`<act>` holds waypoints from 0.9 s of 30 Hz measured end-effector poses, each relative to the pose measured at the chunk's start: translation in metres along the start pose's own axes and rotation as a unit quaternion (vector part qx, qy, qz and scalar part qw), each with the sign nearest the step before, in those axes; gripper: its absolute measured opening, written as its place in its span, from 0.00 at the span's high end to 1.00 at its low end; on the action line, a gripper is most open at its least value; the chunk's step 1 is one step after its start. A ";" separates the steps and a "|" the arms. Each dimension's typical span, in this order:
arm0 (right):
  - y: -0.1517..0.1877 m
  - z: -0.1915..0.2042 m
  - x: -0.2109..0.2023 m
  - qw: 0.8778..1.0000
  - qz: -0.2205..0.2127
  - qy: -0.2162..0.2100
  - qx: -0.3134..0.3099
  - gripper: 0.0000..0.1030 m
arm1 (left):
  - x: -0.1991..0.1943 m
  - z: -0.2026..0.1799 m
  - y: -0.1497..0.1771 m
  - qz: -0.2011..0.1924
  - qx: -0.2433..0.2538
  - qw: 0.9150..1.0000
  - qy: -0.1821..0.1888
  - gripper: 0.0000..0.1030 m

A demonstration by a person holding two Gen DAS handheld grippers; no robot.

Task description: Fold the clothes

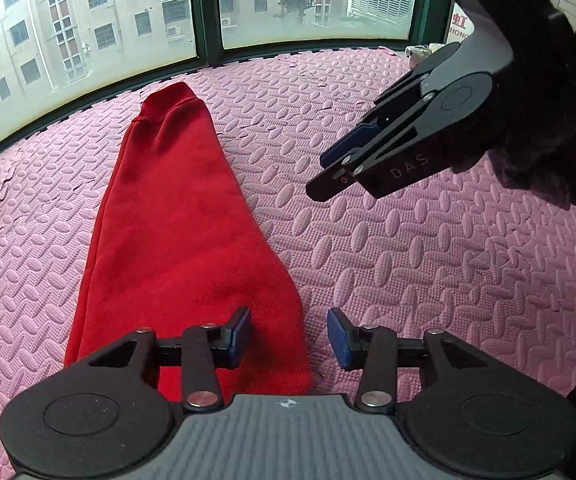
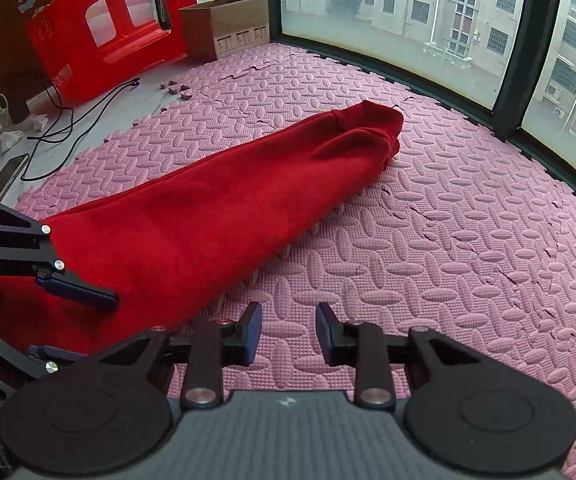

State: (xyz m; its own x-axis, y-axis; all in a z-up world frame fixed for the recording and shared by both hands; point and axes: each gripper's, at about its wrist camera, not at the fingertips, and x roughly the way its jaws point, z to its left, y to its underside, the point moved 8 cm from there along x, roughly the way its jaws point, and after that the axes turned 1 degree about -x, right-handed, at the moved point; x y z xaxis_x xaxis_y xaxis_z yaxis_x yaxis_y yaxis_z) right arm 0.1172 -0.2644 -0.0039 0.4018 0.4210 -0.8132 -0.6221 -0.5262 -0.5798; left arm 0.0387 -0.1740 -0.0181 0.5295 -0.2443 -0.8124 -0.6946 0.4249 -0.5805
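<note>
The red garment (image 1: 175, 216) is a soft, matt, fleecy cloth with a stitched hem. Under it the pink floor mat (image 1: 408, 280) looks like foam, embossed with raised ovals and fine ribs. Beyond the garment, the red stool (image 2: 99, 32) is glossy moulded plastic and the box (image 2: 227, 24) beside it plain brown cardboard. The left gripper (image 1: 290, 338) is matt black with shiny metal rivets.

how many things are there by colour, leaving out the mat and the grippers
red: 2, the folded garment and the plastic stool
brown: 1, the cardboard box
black: 1, the cable
total: 4
</note>
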 end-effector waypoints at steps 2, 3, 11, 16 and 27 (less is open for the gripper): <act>0.009 0.005 0.000 1.000 -0.004 -0.016 0.004 0.72 | 0.006 0.003 0.002 0.003 0.005 1.000 -0.014 0.81; 0.012 0.008 0.000 1.000 -0.006 -0.025 0.005 0.72 | 0.007 0.006 0.003 0.005 -0.007 1.000 -0.005 0.88; 0.019 0.035 0.004 0.992 -0.036 -0.120 -0.003 0.61 | -0.012 0.053 0.000 -0.017 -0.125 0.987 0.097 0.95; 0.009 0.046 0.011 0.984 -0.051 -0.168 -0.013 0.50 | -0.010 0.076 0.003 -0.013 -0.179 0.974 0.140 0.95; -0.014 0.060 0.022 0.972 -0.074 -0.216 -0.053 0.47 | -0.012 0.102 -0.002 -0.032 -0.223 0.959 0.171 0.95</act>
State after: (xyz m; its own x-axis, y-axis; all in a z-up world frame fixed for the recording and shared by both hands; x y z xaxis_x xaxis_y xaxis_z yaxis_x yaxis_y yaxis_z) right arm 0.0942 -0.2035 -0.0107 0.1473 0.7576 -0.6359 -0.4977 -0.4989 -0.7096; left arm 0.0835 -0.0833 -0.0017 0.4403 -0.5611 -0.7009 -0.8454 0.0038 -0.5342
